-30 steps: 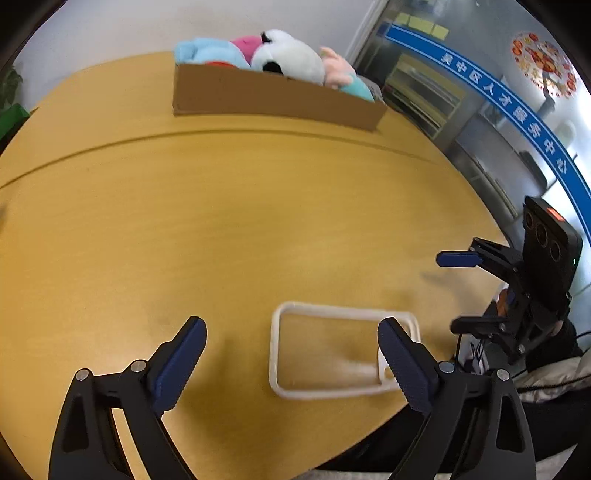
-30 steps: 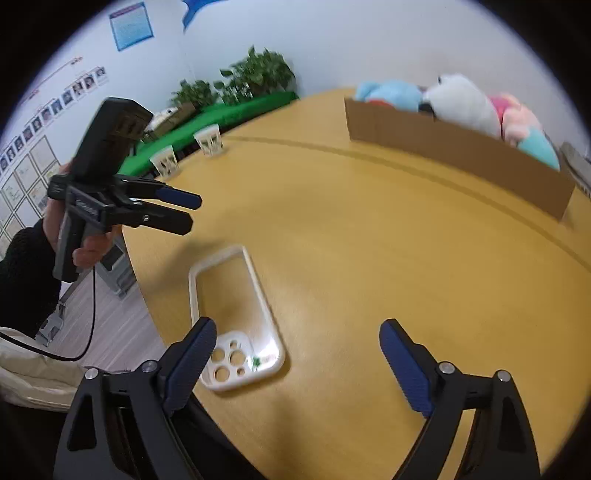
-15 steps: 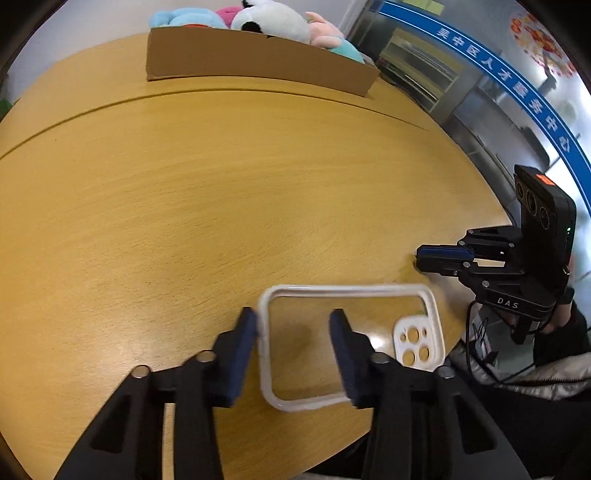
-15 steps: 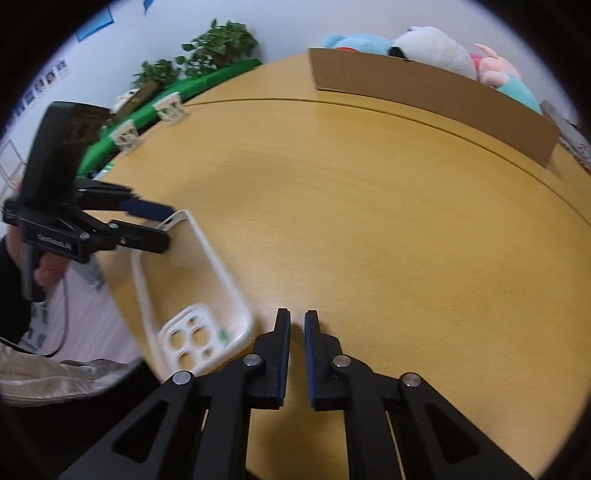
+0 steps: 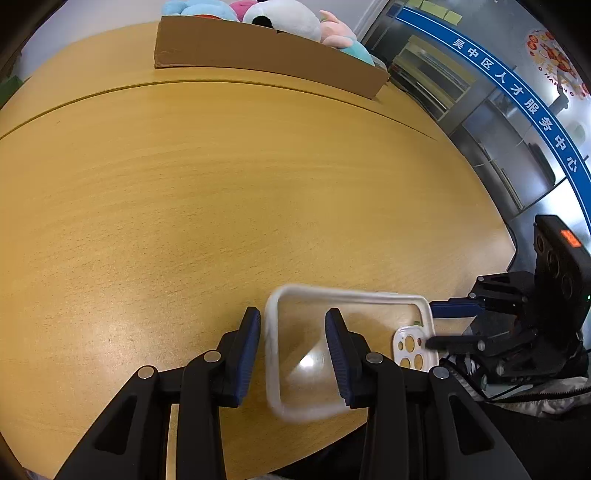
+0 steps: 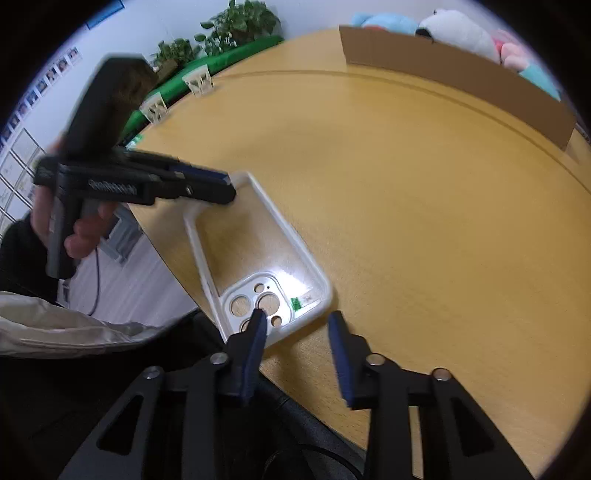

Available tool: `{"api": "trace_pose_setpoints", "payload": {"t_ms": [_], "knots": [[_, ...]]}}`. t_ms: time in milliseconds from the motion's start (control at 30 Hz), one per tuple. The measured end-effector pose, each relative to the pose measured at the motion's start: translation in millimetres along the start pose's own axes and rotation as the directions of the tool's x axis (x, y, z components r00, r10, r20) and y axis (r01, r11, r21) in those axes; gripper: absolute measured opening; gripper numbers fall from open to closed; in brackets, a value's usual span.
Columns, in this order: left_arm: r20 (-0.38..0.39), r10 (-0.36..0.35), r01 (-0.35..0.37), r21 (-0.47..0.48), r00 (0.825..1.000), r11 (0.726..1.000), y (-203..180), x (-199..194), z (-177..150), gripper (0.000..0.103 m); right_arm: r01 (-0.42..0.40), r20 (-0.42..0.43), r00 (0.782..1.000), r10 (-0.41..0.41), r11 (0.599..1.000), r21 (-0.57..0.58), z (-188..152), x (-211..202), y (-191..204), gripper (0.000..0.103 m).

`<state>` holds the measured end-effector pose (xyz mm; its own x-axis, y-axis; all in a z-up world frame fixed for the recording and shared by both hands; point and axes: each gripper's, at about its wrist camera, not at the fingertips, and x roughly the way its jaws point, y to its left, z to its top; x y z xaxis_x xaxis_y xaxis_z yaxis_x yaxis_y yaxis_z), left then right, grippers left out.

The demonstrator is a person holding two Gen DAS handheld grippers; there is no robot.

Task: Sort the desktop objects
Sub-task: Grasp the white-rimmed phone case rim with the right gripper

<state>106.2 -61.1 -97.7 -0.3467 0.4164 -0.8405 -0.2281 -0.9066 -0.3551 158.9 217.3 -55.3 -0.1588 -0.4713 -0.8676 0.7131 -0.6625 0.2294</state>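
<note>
The clear phone case w/ white rim [image 5: 347,332] sits at the near edge of the round wood table [image 5: 184,192]. Left gripper [image 5: 291,347] moved in; its fingers now sit apart round one short end, not squeezing yet. Right gripper [image 6: 295,332], shut 0.5 s ago, has opened partway at the camera-hole end. Looks like a 2-hand pick-up is next.

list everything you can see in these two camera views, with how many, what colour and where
phone case: one, clear with white rim, near table edge, camera cutouts toward the right gripper
table: one, light wood, round
cardboard box: one, brown, far side of table
plush toys: several, blue, white, pink, in the box
potted plants: a few, green, beyond the table
left gripper: black with blue pads, jaws open astride the case's end rim
right gripper: black with blue pads, jaws open astride the camera-end corner
</note>
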Motion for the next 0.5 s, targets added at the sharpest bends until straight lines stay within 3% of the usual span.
{"api": "trace_pose_setpoints", "payload": {"t_ms": [133, 267, 500], "knots": [[-0.024, -0.013, 0.014, 0.01, 1.0, 1.0, -6, 3, -2, 0.022, 0.032, 0.026, 0.999, -0.033, 0.999, 0.033, 13, -3, -14, 0.012], [-0.011, -0.009, 0.009, -0.01, 1.0, 1.0, -8, 6, 1, 0.018, 0.098, 0.044, 0.994, -0.1, 0.994, 0.039, 29, -7, -25, 0.01], [-0.002, 0.005, -0.005, -0.041, 1.0, 0.999, -6, 8, 7, 0.018, 0.133, 0.057, 0.989, -0.137, 0.988, 0.072, 31, -14, -33, 0.008]]}}
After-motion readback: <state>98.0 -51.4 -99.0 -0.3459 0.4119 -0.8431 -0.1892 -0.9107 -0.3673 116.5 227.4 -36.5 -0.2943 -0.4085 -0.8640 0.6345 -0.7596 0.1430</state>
